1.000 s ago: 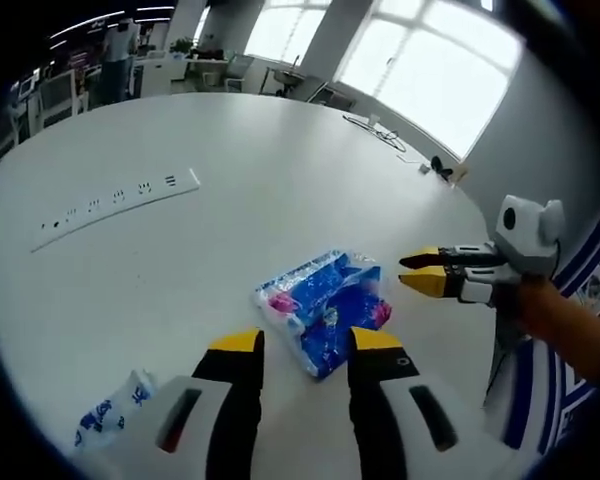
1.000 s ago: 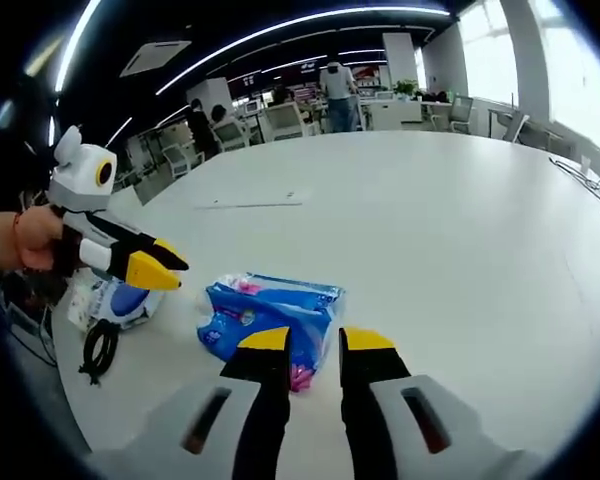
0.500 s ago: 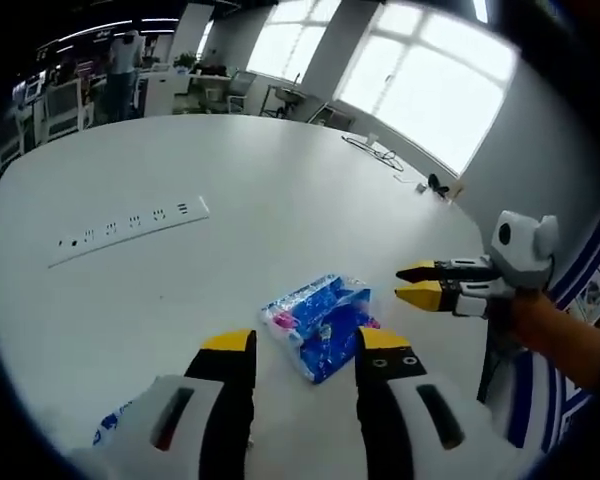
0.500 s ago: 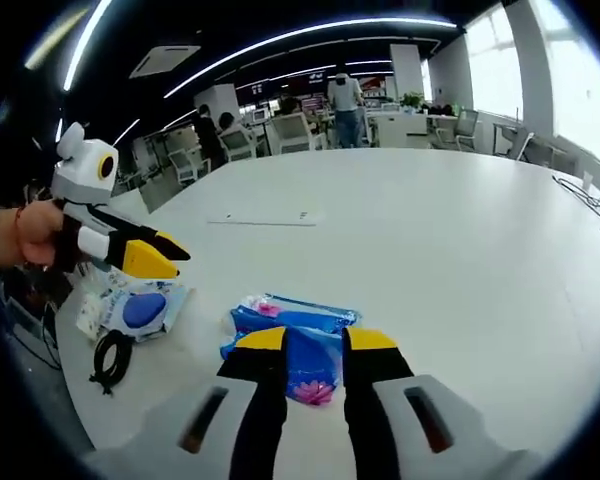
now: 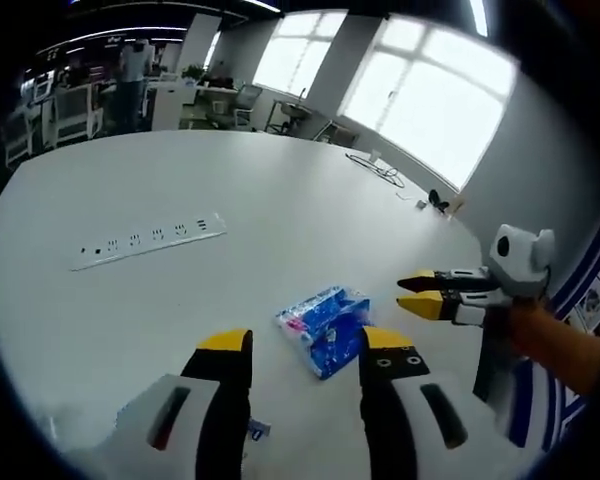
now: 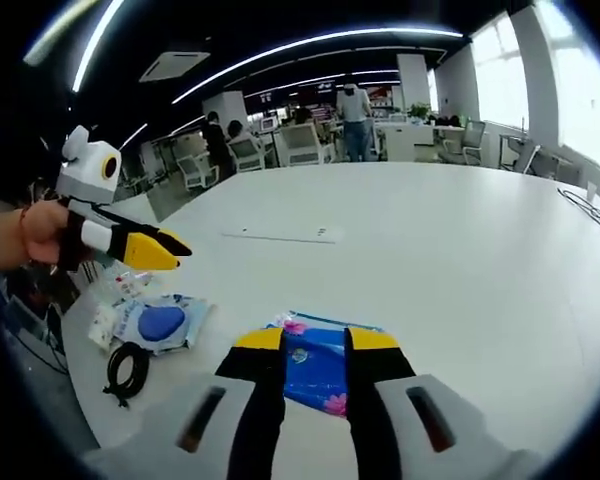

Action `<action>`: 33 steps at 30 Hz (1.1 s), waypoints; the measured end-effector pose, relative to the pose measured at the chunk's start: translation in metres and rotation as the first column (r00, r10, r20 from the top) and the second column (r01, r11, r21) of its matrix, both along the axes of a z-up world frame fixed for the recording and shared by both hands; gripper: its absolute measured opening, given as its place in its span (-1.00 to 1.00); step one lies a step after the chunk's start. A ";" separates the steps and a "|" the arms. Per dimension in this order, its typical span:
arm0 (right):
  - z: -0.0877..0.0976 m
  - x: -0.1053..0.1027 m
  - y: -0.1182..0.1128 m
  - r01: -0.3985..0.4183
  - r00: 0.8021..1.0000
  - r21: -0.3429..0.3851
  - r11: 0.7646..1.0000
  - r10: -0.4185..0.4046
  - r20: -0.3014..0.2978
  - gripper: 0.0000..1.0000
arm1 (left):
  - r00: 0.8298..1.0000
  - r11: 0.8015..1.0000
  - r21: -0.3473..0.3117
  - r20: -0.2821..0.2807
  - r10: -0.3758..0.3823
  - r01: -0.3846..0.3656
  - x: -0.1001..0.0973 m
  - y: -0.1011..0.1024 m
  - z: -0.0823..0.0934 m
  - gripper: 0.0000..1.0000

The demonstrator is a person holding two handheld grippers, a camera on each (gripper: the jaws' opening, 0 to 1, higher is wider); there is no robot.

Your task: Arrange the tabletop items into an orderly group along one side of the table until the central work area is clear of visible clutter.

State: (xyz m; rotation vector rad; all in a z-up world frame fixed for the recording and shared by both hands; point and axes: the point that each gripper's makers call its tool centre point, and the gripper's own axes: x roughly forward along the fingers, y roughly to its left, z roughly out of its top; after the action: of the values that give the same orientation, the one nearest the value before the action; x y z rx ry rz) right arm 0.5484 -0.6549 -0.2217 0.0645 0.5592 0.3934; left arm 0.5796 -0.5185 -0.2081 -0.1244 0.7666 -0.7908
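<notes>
Left hand-held gripper [image 5: 295,345] hovers, jaws apart. Just beyond, the blue plastic tissue pack [image 5: 326,325] lies flat on the white round surface [image 5: 280,210], long axis slanting away toward the window side. Right hand-held gripper [image 6: 316,340], jaws apart, hangs over it. Farther off: a white power strip [image 5: 148,240].

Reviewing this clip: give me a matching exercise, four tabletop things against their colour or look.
1. tissue pack
2. power strip
3. coiled cable
4. pouch

a. black loop
b. long, white, with sockets
c. bright blue wrapper with pink flowers
d. clear bag holding a blue oval

Pairs: 1-c, 2-b, 3-a, 4-d
</notes>
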 end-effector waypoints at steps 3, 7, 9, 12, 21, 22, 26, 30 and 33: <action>0.006 -0.002 0.007 -0.006 1.000 0.010 1.000 0.006 0.008 -0.57 | 1.000 1.000 -0.010 -0.002 0.016 -0.016 -0.002 0.008 0.005 -0.17; 0.014 -0.004 0.016 -0.018 1.000 0.016 1.000 0.017 0.019 -0.57 | 1.000 1.000 -0.011 0.013 0.029 -0.029 -0.002 0.019 0.012 -0.16; 0.018 -0.005 0.021 -0.021 1.000 0.026 0.999 0.021 0.021 -0.56 | 0.999 0.999 -0.017 0.015 0.042 -0.042 -0.002 0.027 0.016 -0.16; 0.022 -0.007 0.028 -0.033 0.999 0.026 0.999 0.032 0.027 -0.57 | 0.998 0.998 -0.022 0.020 0.057 -0.057 -0.003 0.036 0.021 -0.15; 0.028 -0.013 0.046 -0.063 0.998 0.034 0.997 0.062 0.028 -0.57 | 0.994 0.994 -0.020 0.023 0.105 -0.105 -0.006 0.069 0.025 -0.14; 0.029 -0.013 0.047 -0.066 0.998 0.037 0.997 0.065 0.027 -0.57 | 0.994 0.994 -0.016 0.022 0.111 -0.111 -0.007 0.073 0.025 -0.14; 0.030 -0.014 0.055 -0.079 0.997 0.041 0.996 0.078 0.027 -0.56 | 0.990 0.990 -0.019 0.018 0.137 -0.137 -0.010 0.091 0.025 -0.14; 0.034 -0.015 0.062 -0.088 0.996 0.042 0.995 0.086 0.031 -0.56 | 0.986 0.986 -0.019 0.019 0.163 -0.163 -0.013 0.109 0.028 -0.13; 0.035 -0.016 0.068 -0.094 0.995 0.040 0.995 0.092 0.033 -0.55 | 0.983 0.983 -0.020 0.021 0.181 -0.180 -0.015 0.120 0.030 -0.13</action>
State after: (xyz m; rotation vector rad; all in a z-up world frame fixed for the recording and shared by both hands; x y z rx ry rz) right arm 0.5321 -0.5872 -0.1863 0.0723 0.5251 0.4959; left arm 0.5644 -0.3984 -0.1786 -0.1986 0.7162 -0.6260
